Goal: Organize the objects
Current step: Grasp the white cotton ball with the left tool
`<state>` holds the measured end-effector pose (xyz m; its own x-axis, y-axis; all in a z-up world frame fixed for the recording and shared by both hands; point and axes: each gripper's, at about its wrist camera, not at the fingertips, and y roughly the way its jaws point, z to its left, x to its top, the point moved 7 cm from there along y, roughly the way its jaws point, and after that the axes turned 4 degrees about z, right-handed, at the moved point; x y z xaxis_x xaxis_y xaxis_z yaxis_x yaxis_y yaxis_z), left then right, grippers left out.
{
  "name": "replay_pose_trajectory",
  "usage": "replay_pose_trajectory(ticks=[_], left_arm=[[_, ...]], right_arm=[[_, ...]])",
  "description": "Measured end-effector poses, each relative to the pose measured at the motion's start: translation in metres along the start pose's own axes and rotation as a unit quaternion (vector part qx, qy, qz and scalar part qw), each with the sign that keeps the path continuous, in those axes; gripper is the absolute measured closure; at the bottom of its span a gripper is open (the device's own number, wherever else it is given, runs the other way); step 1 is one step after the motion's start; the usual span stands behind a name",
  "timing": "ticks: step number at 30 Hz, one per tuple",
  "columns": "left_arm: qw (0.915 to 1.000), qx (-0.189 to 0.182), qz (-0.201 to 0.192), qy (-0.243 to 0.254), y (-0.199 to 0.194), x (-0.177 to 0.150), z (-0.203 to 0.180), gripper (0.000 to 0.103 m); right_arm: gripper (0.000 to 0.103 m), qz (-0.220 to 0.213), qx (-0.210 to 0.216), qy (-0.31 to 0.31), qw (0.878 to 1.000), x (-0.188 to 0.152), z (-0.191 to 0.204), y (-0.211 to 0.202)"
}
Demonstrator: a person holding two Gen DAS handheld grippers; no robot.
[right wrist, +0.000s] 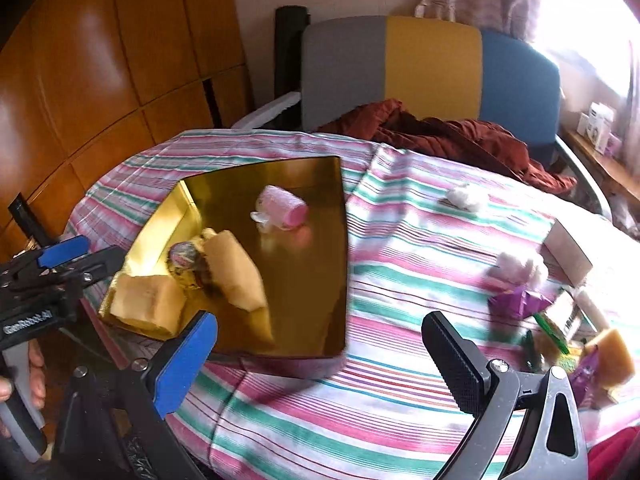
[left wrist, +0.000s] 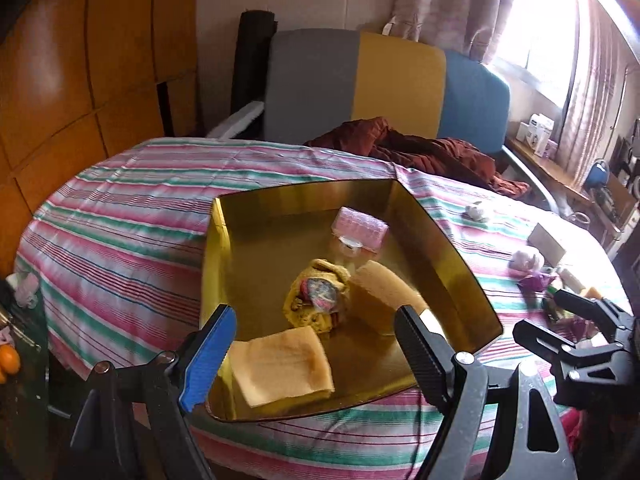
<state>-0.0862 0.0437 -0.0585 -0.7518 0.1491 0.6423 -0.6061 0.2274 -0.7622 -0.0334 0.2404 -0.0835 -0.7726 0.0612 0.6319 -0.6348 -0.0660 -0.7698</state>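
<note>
A gold tray (left wrist: 460, 264) (right wrist: 312, 336) sits on the striped tablecloth. It holds a flat yellow sponge (left wrist: 284, 366) (right wrist: 146, 304), a second sponge (left wrist: 384, 292) (right wrist: 236, 276), a yellow patterned cloth bundle (left wrist: 316, 298) (right wrist: 186, 258) and a pink case (left wrist: 360, 230) (right wrist: 284, 206). My left gripper (left wrist: 316, 320) (right wrist: 72, 256) is open and empty above the tray's near edge. My right gripper (right wrist: 320, 336) (left wrist: 544, 320) is open and empty over the tray's right corner and the cloth.
To the right on the cloth lie white fluff balls (right wrist: 464, 196) (right wrist: 520, 266), purple wrappers (right wrist: 516, 302), a green pen (right wrist: 552, 326), a sponge (right wrist: 612, 354) and a white box (right wrist: 568, 254). A red garment (right wrist: 452, 136) and a colour-block chair (right wrist: 432, 68) are behind.
</note>
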Motion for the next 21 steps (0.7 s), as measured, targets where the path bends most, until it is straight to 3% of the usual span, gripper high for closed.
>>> replay_pose_trajectory(ticks=[10,21], left_arm=[[0.9992,-0.035,0.017,0.009,0.007,0.004,-0.017,0.020],[0.9954,-0.065,0.028,0.064,0.015,0.024,-0.067,0.020]], right_arm=[[0.000,0.011,-0.044,0.053,0.998,-0.014,-0.072,-0.006],[0.000,-0.003,-0.105,0.156,0.982,-0.004,-0.200,-0.035]])
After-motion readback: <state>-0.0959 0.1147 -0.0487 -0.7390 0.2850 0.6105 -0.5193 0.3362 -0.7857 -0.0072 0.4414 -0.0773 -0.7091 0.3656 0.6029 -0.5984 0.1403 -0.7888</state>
